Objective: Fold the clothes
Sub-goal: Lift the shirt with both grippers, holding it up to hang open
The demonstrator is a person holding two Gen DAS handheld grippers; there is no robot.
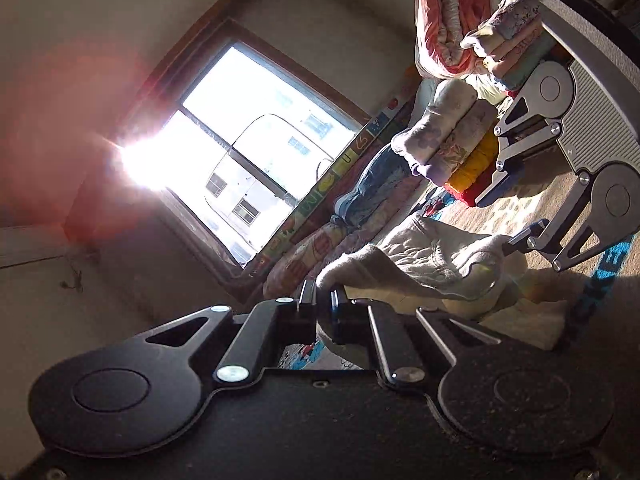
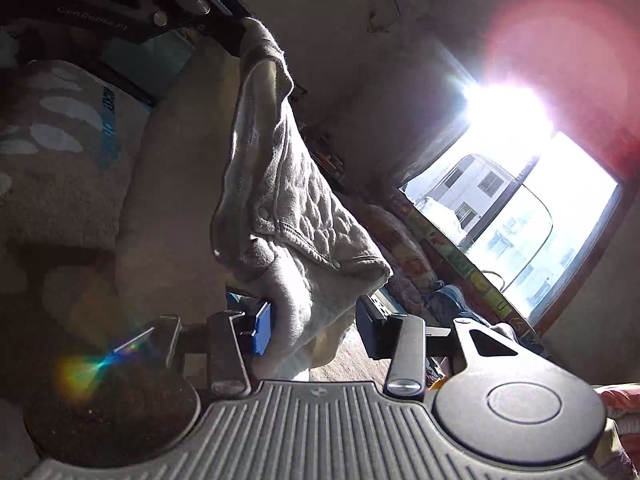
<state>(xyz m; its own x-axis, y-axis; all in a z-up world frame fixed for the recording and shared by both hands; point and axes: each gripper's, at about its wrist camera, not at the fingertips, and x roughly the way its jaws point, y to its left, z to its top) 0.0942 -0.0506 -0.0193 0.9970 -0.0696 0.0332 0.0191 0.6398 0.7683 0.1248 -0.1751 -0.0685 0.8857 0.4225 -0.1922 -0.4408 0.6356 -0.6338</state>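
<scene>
A cream quilted garment (image 1: 432, 260) with small snaps hangs stretched between the two grippers. My left gripper (image 1: 322, 300) is shut on one corner of it; in the right wrist view that gripper (image 2: 236, 20) holds the cloth up at the top left. The garment (image 2: 296, 208) drapes down from there into my right gripper (image 2: 316, 328). The right jaws stand wide apart, with the cloth resting against the blue pad (image 2: 262, 332). In the left wrist view the silver right gripper (image 1: 500, 222) is at the right, its lower finger touching the garment's edge.
Stacks of folded clothes (image 1: 452, 136) and a rolled orange-and-white quilt (image 1: 448, 20) lie behind. A beige spread with blue lettering (image 1: 608, 272) lies underneath. A bright window (image 1: 256, 140) glares, with a picture-letter strip (image 1: 348, 160) along its sill.
</scene>
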